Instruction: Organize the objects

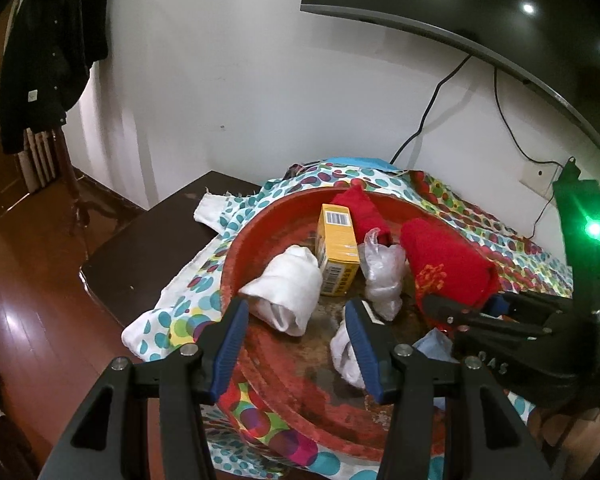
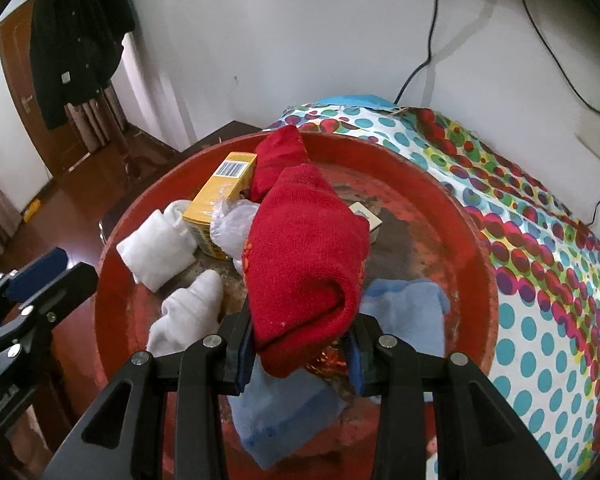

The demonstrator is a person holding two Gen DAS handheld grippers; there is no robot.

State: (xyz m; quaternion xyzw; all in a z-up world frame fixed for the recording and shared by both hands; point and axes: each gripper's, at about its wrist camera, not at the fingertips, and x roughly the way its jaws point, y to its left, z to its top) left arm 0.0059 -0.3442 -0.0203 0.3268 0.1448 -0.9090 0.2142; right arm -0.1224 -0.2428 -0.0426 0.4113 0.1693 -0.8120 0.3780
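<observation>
A wide red basin holds the clutter. My right gripper is shut on a red knitted sock and holds it just above the basin floor. The left wrist view shows that sock with the right gripper at its lower end. My left gripper hangs open over the basin's near side with nothing between its pads. A rolled white sock lies just ahead of it. A second white sock lies by its right finger.
Also in the basin are a yellow box, a crumpled plastic bag, another red sock and a light blue cloth. A dotted cloth lies under the basin on a dark table. Cables hang on the wall behind.
</observation>
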